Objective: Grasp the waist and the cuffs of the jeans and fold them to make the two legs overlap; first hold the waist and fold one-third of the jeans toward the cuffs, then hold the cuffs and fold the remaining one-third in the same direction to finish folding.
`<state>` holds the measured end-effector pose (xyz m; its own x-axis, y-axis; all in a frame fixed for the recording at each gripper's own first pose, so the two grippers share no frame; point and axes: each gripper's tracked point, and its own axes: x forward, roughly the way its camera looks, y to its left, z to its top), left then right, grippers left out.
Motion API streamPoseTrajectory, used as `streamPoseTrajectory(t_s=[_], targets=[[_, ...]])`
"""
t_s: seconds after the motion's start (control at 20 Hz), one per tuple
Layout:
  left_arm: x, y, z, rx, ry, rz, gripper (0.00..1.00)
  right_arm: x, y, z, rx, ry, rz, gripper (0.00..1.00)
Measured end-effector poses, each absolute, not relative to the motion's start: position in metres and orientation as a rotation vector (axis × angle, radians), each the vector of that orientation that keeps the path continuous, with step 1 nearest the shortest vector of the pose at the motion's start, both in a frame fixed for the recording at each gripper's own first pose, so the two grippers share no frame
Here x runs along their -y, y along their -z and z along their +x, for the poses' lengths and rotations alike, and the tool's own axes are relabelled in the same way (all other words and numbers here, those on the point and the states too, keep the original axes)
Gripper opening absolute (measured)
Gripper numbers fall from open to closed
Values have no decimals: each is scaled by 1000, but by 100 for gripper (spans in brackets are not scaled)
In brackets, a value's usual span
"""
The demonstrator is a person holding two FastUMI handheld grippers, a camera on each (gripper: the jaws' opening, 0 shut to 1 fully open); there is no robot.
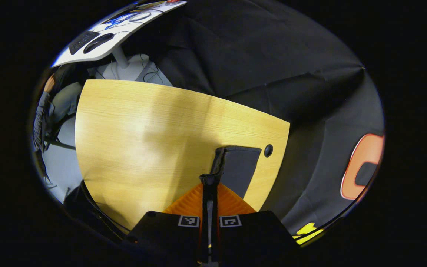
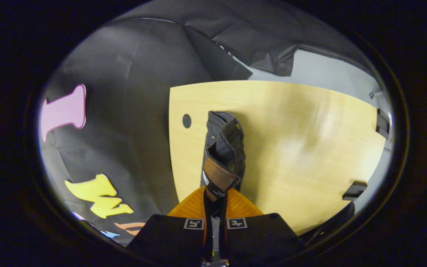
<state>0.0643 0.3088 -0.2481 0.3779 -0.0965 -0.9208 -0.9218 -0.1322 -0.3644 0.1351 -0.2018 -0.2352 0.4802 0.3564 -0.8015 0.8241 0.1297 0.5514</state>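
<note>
Two grippers each pinch a part of one pair of dark jeans above a light wooden table. In the left gripper view, the left gripper [image 1: 209, 185] has its fingers closed tight on a thin, bunched edge of the jeans [image 1: 240, 168]. From the pinch the dark cloth runs away from the camera and spreads into a flat panel lying on the table [image 1: 132, 137], close to the table's right edge. A small round dark hole [image 1: 268, 150] in the tabletop sits just beside the far corner of that panel. Far off at the upper left stands a white desk [image 1: 87, 52] with a dark keyboard [image 1: 83, 41] on it; any writing on it is too blurred to read.

In the right gripper view, the right gripper [image 2: 215, 198] is clamped on the waist of the jeans [image 2: 224, 148], where a brown leather patch [image 2: 219, 177] and a small white tag [image 2: 205, 178] show. Print on the patch and tag is too small to read. The waistband stands up and gapes open, and the cloth beyond it rests on the table [image 2: 302, 141]. The round hole [image 2: 186, 121] lies just left of the jeans.
</note>
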Motion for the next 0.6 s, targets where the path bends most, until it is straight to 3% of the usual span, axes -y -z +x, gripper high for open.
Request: streamPoseTrajectory(t_s=[0.1, 0.15, 0.25, 0.3, 0.6], targets=[[-316, 247, 84, -952, -949, -1537, 6, 202, 238, 154, -1089, 478, 1510, 3], [-318, 250, 95, -955, -955, -1535, 6, 202, 240, 163, -1087, 486, 1536, 7], [-318, 256, 117, -967, -958, -1528, 6, 200, 251, 181, -1085, 503, 1554, 3], [-318, 259, 129, -974, -957, -1523, 6, 199, 257, 189, -1087, 512, 1554, 7], [-313, 285, 208, -1042, -860, -1417, 6, 199, 293, 224, -1112, 563, 1509, 7]])
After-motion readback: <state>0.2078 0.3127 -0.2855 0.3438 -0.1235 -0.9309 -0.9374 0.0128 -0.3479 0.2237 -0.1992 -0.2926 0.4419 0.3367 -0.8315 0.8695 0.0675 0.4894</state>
